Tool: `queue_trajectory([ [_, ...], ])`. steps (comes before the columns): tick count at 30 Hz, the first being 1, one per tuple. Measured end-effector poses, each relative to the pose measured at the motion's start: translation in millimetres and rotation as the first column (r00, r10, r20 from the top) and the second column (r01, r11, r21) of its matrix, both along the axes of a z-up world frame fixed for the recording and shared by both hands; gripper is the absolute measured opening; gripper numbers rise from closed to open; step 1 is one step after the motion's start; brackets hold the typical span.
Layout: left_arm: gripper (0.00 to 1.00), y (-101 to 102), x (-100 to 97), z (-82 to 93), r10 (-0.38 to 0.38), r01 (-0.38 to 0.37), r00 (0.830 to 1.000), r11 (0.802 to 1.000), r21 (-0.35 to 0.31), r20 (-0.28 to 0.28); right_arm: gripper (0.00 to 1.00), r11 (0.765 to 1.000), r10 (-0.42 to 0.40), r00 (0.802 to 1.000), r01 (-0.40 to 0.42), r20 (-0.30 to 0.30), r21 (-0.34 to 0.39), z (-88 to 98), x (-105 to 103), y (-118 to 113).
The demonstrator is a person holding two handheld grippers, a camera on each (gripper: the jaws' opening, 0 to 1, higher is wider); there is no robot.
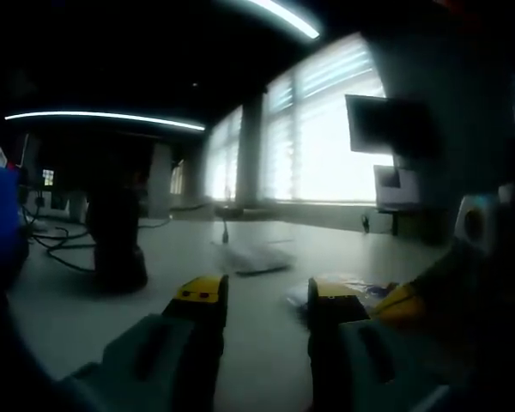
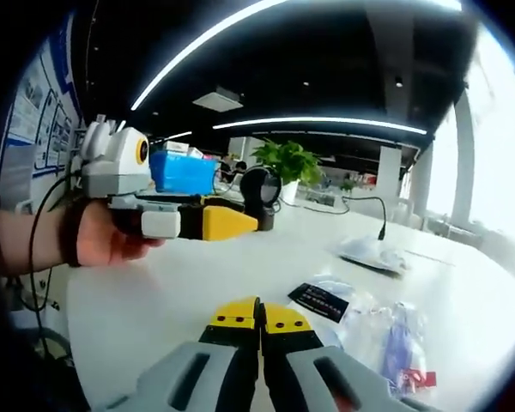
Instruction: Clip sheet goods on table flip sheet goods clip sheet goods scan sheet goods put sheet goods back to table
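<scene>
Clear plastic packets of sheet goods [image 2: 326,300] with a black label lie on the white table [image 2: 154,300], just right of my right gripper [image 2: 259,316]. Its yellow-tipped jaws are shut together with nothing visible between them. A hand holds my left gripper [image 2: 227,223] above the table's far left. In the left gripper view, my left gripper [image 1: 264,296] stands open over the table [image 1: 112,318] with nothing between its jaws. The packets [image 1: 360,287] lie just beyond its right jaw, and the right gripper's yellow tip [image 1: 401,303] comes in from the right.
Another pale packet [image 2: 373,253] lies farther along the table near a thin cable. A dark round device on a stand [image 2: 259,193] and a blue box [image 2: 182,172] sit at the far side, with a plant [image 2: 287,159] behind. The dark stand [image 1: 116,245] and cables sit left.
</scene>
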State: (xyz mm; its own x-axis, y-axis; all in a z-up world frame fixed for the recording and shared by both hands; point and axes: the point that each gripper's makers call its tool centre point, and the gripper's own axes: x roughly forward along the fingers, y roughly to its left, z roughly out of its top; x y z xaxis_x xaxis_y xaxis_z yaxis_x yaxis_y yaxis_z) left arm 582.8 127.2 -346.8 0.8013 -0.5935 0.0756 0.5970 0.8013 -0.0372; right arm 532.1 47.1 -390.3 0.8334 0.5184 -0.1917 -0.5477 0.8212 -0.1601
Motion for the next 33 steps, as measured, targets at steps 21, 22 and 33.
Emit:
queue_trajectory([
  [21, 0.30, 1.4, 0.1, 1.4, 0.002, -0.002, 1.000, 1.000, -0.008, 0.004, 0.00, 0.969, -0.083, 0.996, 0.084, -0.014, 0.234, 73.9, 18.0, -39.3],
  [22, 0.30, 1.4, 0.1, 1.5, 0.002, -0.002, 1.000, 1.000, -0.009, 0.005, 0.00, 0.967, -0.086, 0.996, 0.087, -0.014, 0.241, 77.2, 18.9, -41.3],
  [33, 0.30, 2.4, -0.1, 2.5, 0.005, -0.005, 1.000, 1.000, -0.014, 0.007, 0.00, 0.938, -0.115, 0.993, 0.117, -0.028, 0.326, 101.3, 29.1, -60.0],
])
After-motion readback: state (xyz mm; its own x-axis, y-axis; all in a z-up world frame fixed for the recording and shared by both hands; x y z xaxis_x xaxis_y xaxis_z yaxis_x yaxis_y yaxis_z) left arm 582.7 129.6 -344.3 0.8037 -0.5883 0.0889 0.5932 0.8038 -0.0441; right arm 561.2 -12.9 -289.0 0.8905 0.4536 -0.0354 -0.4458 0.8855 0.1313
